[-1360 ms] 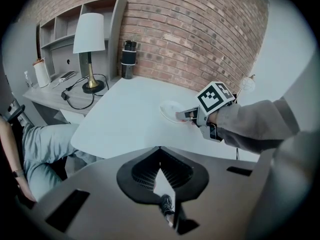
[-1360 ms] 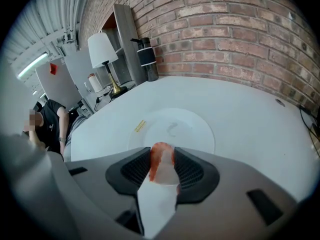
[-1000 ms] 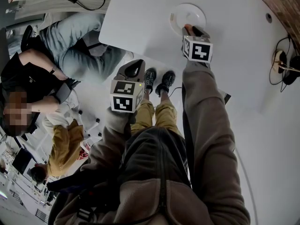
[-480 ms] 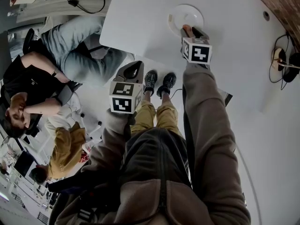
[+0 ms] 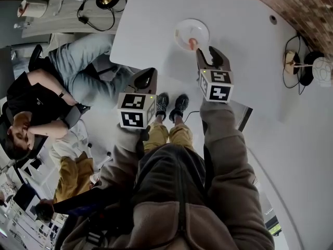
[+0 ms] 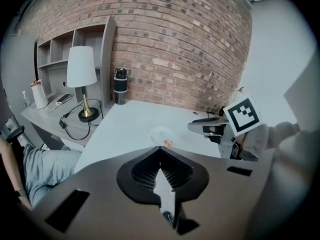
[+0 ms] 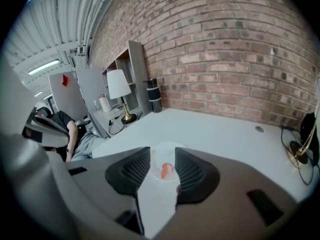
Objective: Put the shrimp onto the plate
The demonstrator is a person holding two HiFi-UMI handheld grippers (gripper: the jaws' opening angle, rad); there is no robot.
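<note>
A small orange shrimp (image 5: 193, 44) lies on the near side of the white plate (image 5: 187, 29), which sits on the white table (image 5: 250, 40). My right gripper (image 5: 208, 54) hovers just short of the plate, its jaws opening and nothing pressed between them. In the right gripper view the shrimp (image 7: 166, 170) rests on the plate (image 7: 161, 154) beyond the parted pads (image 7: 135, 170). My left gripper (image 5: 144, 80) hangs shut and empty by the table's near-left edge, away from the plate. From the left gripper view the shrimp (image 6: 168, 143) and the right gripper (image 6: 206, 127) both show.
A white-shaded lamp (image 6: 81, 74) and a black bottle (image 6: 120, 86) stand at the far side by the brick wall. Cables and a small lamp (image 5: 304, 66) lie at the table's right. Seated people (image 5: 62, 82) are left of the table.
The right gripper has drawn back from the plate and its jaws have spread. The shrimp, earlier at the jaw tips, now lies free on the plate. The left gripper has barely moved.
</note>
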